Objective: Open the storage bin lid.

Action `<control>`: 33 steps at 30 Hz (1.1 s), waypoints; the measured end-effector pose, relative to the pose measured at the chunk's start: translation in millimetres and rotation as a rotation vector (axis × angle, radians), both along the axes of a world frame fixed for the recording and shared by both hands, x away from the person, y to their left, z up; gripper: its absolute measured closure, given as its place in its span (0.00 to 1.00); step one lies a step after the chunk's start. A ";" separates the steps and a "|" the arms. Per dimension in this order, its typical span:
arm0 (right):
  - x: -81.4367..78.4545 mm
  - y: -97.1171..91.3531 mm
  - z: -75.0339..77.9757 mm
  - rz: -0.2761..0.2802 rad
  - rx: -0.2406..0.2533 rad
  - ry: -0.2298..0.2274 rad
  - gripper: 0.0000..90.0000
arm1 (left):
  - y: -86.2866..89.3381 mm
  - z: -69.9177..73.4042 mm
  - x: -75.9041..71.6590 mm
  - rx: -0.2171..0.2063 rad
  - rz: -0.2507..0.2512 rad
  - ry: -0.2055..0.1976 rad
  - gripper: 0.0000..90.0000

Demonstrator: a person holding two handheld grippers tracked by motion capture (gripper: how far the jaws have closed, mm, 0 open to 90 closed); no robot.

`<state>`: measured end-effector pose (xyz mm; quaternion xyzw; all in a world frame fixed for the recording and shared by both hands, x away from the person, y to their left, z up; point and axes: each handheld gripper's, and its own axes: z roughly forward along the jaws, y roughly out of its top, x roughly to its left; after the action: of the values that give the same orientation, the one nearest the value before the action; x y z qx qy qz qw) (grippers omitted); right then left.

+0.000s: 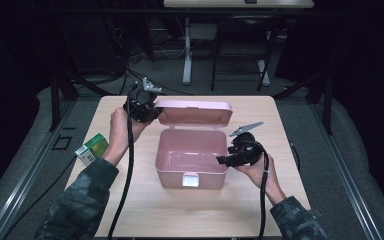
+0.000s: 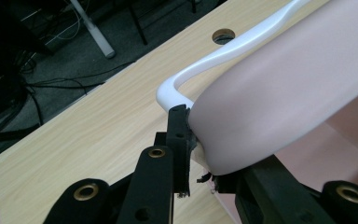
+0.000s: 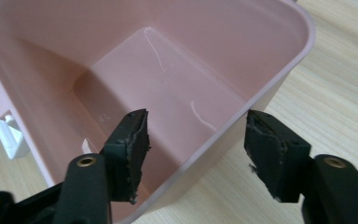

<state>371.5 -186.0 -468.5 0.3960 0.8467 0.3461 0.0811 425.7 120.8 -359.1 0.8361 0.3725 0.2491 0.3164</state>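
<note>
The pink box (image 1: 191, 160) sits mid-worktop (image 1: 145, 210), its lid (image 1: 195, 111) held open by the left gripper (image 1: 147, 112). The right gripper (image 3: 193, 151) straddles the wall unpinched; it should be squeezed squarely.

no readable text anywhere, print on the green-and-white carton (image 1: 91, 149) at left too small to read

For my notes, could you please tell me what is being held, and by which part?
The left hand-held gripper clamps the pink box's open lid at its corner.
</note>
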 end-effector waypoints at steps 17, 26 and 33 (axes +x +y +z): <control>-2.7 5.6 -15.0 -0.011 -0.081 -0.029 0.54 | 0.4 3.7 20.8 0.005 0.001 0.032 0.89; -4.3 7.7 -15.8 -0.023 -0.089 -0.035 0.54 | -0.4 3.5 34.1 0.000 0.006 0.047 0.89; -4.8 7.7 -16.0 -0.019 -0.094 -0.039 0.54 | -1.4 2.7 45.5 0.003 0.015 0.061 0.88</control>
<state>366.7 -178.3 -484.5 0.3932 0.8563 0.3128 0.1192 471.3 119.4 -356.3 0.8410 0.3877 0.2264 0.3017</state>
